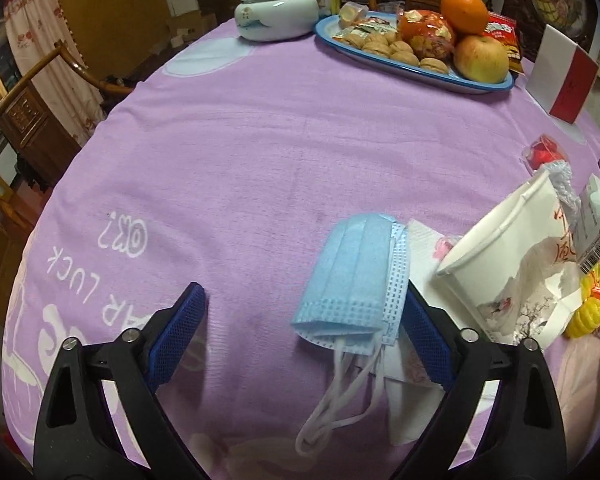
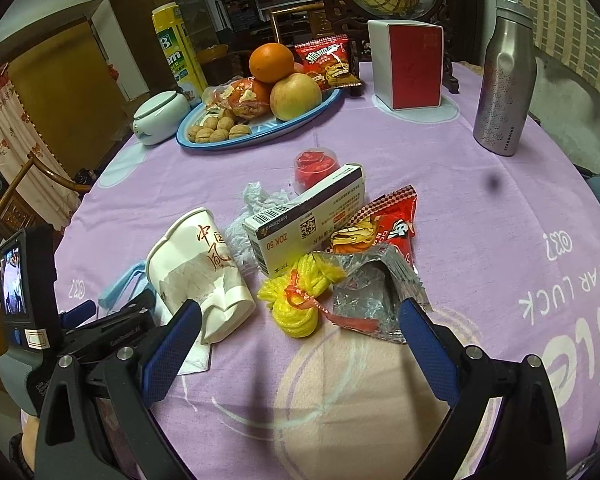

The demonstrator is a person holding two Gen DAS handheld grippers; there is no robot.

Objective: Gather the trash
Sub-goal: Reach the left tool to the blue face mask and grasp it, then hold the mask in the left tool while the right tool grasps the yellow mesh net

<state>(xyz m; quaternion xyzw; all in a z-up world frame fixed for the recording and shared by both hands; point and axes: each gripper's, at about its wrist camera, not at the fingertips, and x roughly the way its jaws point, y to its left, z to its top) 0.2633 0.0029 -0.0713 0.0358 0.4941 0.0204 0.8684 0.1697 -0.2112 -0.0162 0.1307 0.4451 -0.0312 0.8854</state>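
A folded blue face mask [image 1: 356,276] lies on the purple tablecloth [image 1: 240,152], its white ear loops trailing toward the camera. My left gripper [image 1: 303,294] is open around it; the mask sits against the right finger [image 1: 424,332] without being pinched. Beside it are a white tissue [image 1: 422,240] and a tipped paper cup [image 1: 500,248]. My right gripper [image 2: 300,310] is open just in front of a yellow net bag [image 2: 296,296] and a silver foil wrapper [image 2: 368,292]. Behind those are a small carton [image 2: 308,220], a red snack wrapper [image 2: 388,228] and the paper cup [image 2: 196,264].
A blue tray [image 2: 260,136] with fruit, walnuts and snacks stands at the back, next to a pale teapot [image 2: 160,116] and a yellow can [image 2: 176,48]. A steel bottle [image 2: 504,80] and a red-and-white box [image 2: 412,68] stand far right. Wooden chairs [image 1: 32,92] ring the table.
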